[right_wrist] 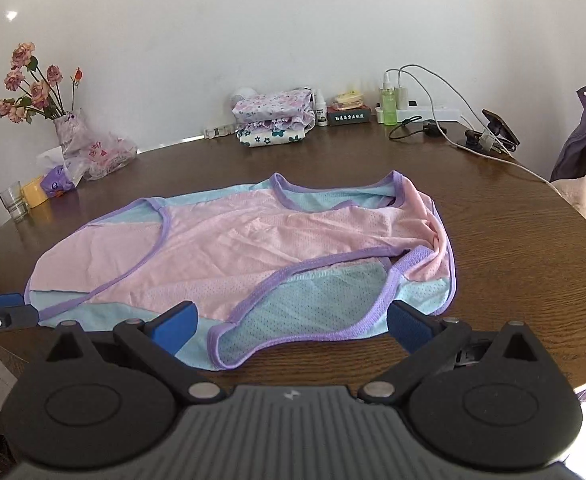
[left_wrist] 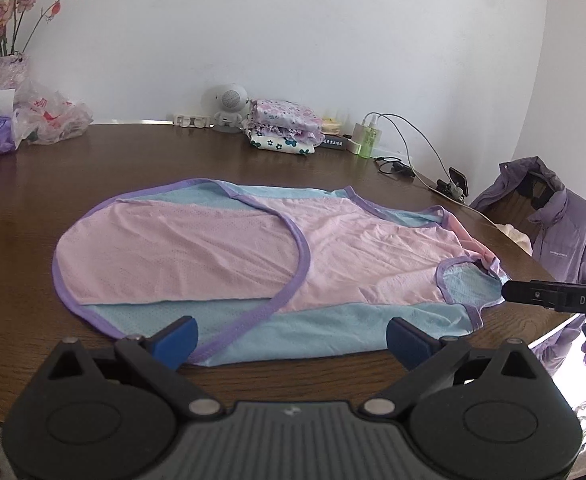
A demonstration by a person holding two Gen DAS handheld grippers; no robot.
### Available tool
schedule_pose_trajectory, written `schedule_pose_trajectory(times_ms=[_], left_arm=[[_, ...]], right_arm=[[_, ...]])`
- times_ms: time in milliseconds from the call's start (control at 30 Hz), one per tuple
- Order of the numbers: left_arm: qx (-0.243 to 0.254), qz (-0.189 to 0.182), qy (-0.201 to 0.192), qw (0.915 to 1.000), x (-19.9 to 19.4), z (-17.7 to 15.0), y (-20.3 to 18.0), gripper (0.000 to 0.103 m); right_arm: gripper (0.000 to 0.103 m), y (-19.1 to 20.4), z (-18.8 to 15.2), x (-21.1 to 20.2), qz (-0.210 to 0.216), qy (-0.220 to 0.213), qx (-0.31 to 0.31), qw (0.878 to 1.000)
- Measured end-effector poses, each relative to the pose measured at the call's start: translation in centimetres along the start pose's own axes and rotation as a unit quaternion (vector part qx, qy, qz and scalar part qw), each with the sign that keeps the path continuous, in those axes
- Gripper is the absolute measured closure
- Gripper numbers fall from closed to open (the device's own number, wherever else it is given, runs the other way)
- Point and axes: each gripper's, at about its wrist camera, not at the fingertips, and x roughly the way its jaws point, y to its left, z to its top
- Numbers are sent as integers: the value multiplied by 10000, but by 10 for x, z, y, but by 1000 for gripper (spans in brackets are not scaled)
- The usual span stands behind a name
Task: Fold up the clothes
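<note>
A pink and light-blue mesh vest with purple trim (left_wrist: 253, 256) lies flat on the round brown table (left_wrist: 93, 160); it also shows in the right wrist view (right_wrist: 233, 248). My left gripper (left_wrist: 291, 340) is open and empty, just above the vest's near blue hem. My right gripper (right_wrist: 291, 328) is open and empty over the vest's near armhole; its black body also shows at the right edge of the left wrist view (left_wrist: 553, 294). The left gripper's blue fingertip shows at the left edge of the right wrist view (right_wrist: 1, 302).
At the table's back stand a stack of folded floral clothes (left_wrist: 283, 132), a white speaker (left_wrist: 227, 106), bottles and a charger with cables (left_wrist: 367, 136), a phone on a stand (left_wrist: 455, 184), a flower vase (left_wrist: 9, 72) and plastic bags (left_wrist: 53, 116). A purple jacket (left_wrist: 553, 224) hangs on a chair at right.
</note>
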Motion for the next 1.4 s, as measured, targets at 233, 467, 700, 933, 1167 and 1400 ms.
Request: schedule_pose_trajectory(times_ms=[233, 467, 700, 933, 1167, 1400], left_arm=[[467, 257, 181, 9984, 3, -5, -11, 5], [1765, 255, 695, 9815, 10, 3, -14, 39], [3388, 200, 1301, 9316, 21, 16, -21, 54], [4122, -231, 1755, 8937, 38, 24, -34, 71], [4634, -642, 2073, 8592, 53, 24, -43, 82], [5173, -1066, 2328, 8166, 66, 33, -48, 89]], right_arm=[[0, -15, -5, -2, 43, -38, 39, 10000], [1, -23, 7, -4, -229, 71, -1692, 9853], [31, -29, 35, 15, 172, 1051, -3169, 9425], [51, -33, 45, 39, 812, 1871, -3589, 9108], [51, -43, 51, 51, 1131, 2056, -3488, 9073], [51, -45, 57, 57, 1249, 2222, -3530, 9002]])
